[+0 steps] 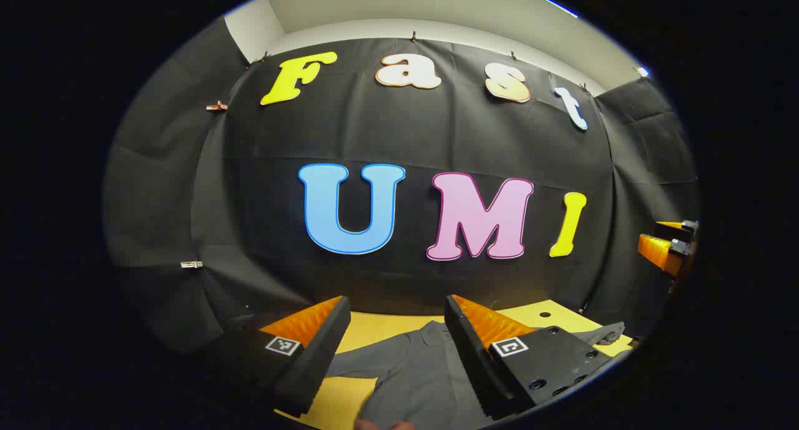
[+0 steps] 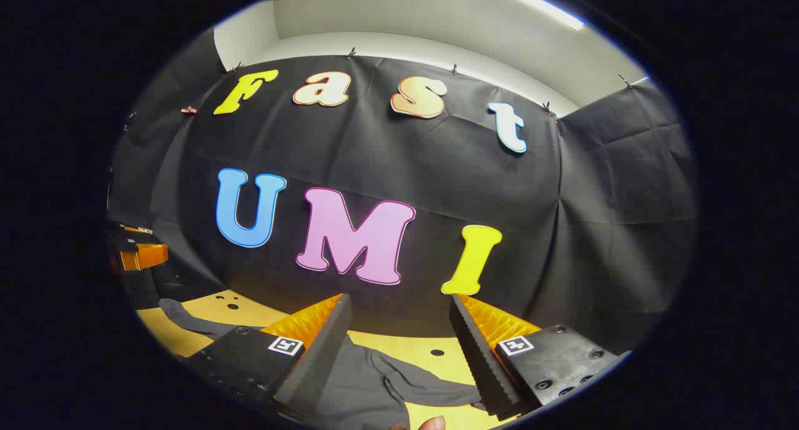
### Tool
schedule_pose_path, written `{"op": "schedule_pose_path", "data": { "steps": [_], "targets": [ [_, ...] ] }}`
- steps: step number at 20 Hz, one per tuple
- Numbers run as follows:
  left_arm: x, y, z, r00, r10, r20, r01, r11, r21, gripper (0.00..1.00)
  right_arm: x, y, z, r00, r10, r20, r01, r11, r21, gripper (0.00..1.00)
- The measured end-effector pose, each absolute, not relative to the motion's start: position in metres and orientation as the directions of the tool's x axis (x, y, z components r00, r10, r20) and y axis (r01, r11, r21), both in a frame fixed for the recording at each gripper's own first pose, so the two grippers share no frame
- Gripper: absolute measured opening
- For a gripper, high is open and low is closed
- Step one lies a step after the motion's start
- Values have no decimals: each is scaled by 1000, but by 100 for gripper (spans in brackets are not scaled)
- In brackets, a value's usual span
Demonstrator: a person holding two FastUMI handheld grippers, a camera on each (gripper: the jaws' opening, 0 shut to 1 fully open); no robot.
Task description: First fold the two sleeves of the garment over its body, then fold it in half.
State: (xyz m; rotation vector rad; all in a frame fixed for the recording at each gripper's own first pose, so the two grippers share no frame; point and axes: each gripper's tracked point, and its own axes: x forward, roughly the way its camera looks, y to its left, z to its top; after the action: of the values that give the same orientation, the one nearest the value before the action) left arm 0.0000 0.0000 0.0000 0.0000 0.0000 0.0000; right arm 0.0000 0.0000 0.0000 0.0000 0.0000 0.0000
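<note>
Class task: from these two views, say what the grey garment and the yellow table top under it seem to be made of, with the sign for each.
Grey long-sleeved garment: looks like soft, matte woven or knit cloth; it lies limp with creases and a rumpled sleeve. Yellow table top: seems a rigid, smooth, matte board, perhaps painted wood or laminate; flat, with round drilled holes.

Garment (image 1: 418, 371) was soft matt grey cloth, creased. Table (image 2: 187, 321) looked smooth matt wood w/ drilled holes. Wall (image 1: 437, 136) was matt black cloth, wrinkled. Finger pads (image 2: 474, 342) ridged.

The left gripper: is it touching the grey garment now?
Apart. In the left gripper view the left gripper is open and raised, and the garment lies flat on the table beyond its fingers.
</note>
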Motion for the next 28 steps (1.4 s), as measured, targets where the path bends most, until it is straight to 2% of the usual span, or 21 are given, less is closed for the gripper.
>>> {"op": "schedule_pose_path", "data": {
  "steps": [17, 20, 28],
  "targets": [
    [21, -41, -5, 1000, -12, -24, 12, 1000, 21, 96, 18, -28, -16, 999, 18, -28, -18, 1000, 25, 97],
    [25, -60, -11, 999, -19, -38, 20, 1000, 18, 96, 24, -51, -37, 996, 22, -86, -18, 999, 49, 98],
    [46, -137, -32, 995, -44, -89, 43, 999, -12, 96, 37, -170, -139, 965, -6, -263, -3, 999, -33, 98]
  ]
}}
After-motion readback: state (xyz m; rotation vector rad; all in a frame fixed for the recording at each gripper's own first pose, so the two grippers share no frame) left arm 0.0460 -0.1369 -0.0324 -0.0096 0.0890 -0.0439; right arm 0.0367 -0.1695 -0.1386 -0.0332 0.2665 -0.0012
